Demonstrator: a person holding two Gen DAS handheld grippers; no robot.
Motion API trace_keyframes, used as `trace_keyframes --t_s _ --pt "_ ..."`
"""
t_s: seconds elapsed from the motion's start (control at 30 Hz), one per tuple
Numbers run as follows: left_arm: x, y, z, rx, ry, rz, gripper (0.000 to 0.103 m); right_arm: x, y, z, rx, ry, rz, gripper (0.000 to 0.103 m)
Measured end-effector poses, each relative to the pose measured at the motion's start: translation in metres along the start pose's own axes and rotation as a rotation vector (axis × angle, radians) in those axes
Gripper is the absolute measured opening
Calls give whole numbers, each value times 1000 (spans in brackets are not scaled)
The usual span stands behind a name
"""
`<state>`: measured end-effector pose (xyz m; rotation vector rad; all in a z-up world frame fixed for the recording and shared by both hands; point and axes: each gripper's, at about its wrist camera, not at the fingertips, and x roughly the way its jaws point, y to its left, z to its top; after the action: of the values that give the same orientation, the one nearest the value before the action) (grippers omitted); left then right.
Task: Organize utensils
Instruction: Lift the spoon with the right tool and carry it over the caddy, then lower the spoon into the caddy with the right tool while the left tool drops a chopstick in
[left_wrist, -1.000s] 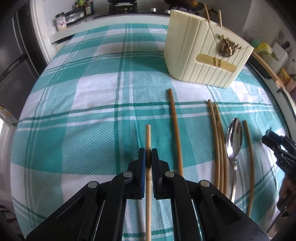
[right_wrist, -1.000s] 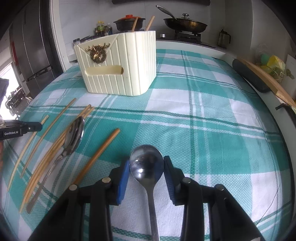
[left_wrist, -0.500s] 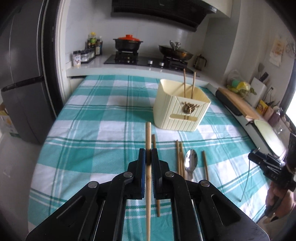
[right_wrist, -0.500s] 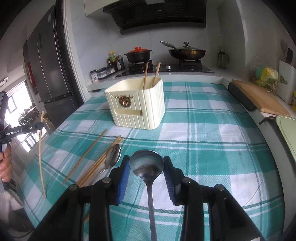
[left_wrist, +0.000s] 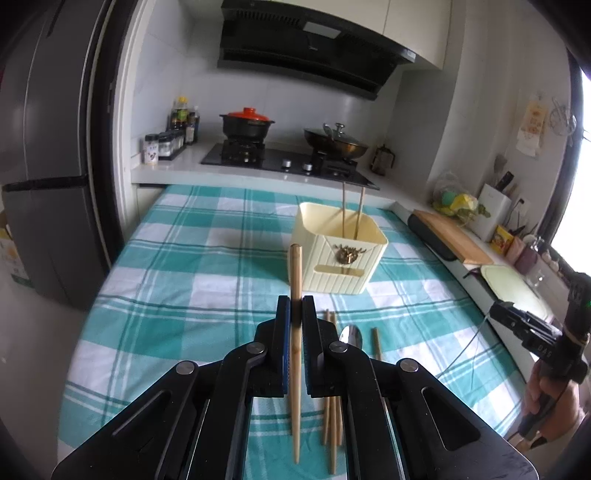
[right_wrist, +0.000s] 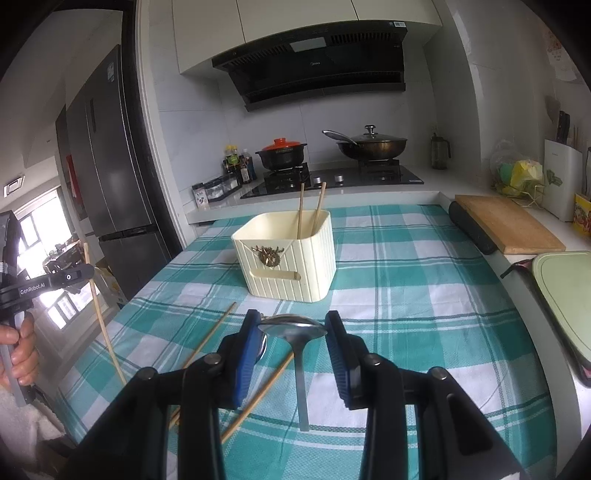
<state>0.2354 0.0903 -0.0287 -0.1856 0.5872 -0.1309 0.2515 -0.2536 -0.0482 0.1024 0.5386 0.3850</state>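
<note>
My left gripper (left_wrist: 295, 308) is shut on a wooden chopstick (left_wrist: 295, 280) and holds it high above the checked tablecloth. My right gripper (right_wrist: 292, 326) is shut on a metal spoon (right_wrist: 293, 326), also lifted, bowl forward. A cream utensil holder (left_wrist: 340, 254) stands mid-table with two chopsticks upright in it; it also shows in the right wrist view (right_wrist: 288, 258). Several chopsticks (left_wrist: 332, 406) and a second spoon (left_wrist: 351, 334) lie on the cloth below the left gripper. The left gripper with its chopstick shows at the left of the right wrist view (right_wrist: 79, 275).
A stove with a red-lidded pot (left_wrist: 245, 123) and a wok (left_wrist: 336, 142) stands behind the table. A wooden cutting board (right_wrist: 506, 227) and a green tray (right_wrist: 565, 291) lie on the counter at the right. A fridge (left_wrist: 48, 184) stands at the left.
Both grippers have risen well above the table, each carrying its utensil. The holder and the loose chopsticks now look farther away and lower.
</note>
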Motion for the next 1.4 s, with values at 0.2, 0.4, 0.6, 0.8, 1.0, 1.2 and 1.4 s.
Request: trace_keyframes --t_s 0.2,0.4,0.6,0.8,1.0,1.2,1.4 --pt "1 3 7 2 1 -2 4 0 4 20 -22 -2 21 36" --pt "10 4 29 15 18 -24 4 17 -2 45 13 47 73 36" --pt "18 1 66 29 14 -56 4 36 0 79 -4 71 96 36" --pt "28 -11 123 70 -52 -54 4 60 8 135 -41 25 96 36" --pt "58 -25 189 71 -141 -53 4 95 16 192 -73 -47 92 36" --pt "107 -42 225 54 -225 -40 4 144 8 220 -45 -87 79 36" --pt "184 -57 223 58 -143 -14 4 206 -15 205 24 30 68 36"
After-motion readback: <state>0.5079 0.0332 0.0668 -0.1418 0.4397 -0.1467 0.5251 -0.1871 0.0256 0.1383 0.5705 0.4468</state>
